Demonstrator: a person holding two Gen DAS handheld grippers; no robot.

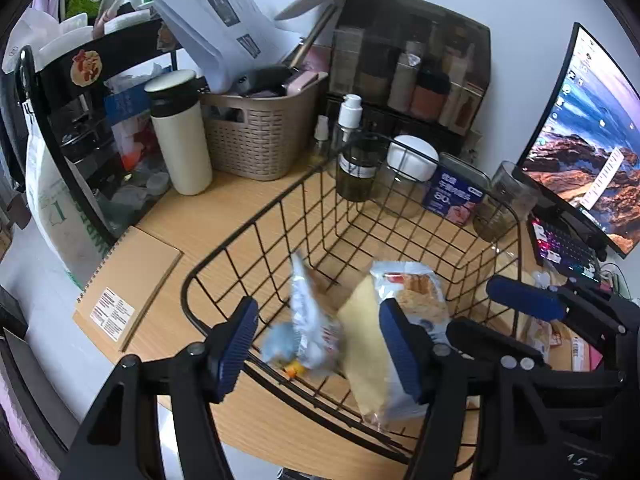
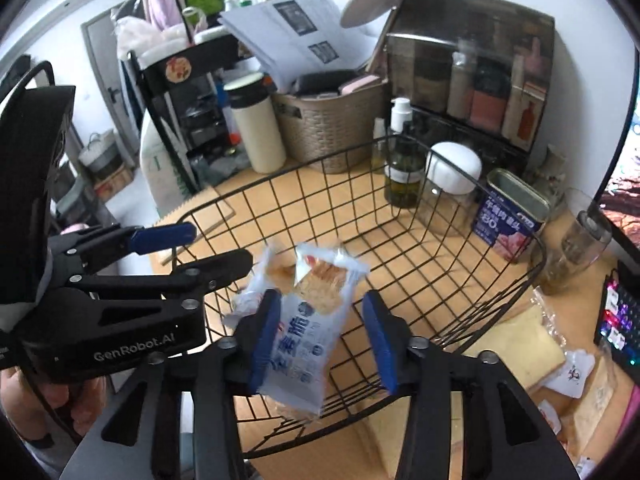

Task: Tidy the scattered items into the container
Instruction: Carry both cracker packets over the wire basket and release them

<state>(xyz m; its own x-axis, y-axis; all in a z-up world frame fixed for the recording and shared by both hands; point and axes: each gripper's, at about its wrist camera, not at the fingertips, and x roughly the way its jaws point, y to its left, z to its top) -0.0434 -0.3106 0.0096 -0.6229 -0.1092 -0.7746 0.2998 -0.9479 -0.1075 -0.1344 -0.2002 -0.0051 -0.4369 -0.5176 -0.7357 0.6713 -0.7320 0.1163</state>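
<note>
left gripper: spread, over basket, blurred packet loose between pads | right gripper: spread, cracker packet between, ungripped | tabletop: wood

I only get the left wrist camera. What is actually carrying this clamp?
Observer: A person's hand grips the left gripper from below.
Operator: Is the other clamp squeezing its packet?
Observer: No; the right gripper stands open, a gap between the cracker packet and one pad.
Operator: Any maker's name on mine?
Observer: Yes, white lettering on its body reads GenRobot.AI.
</note>
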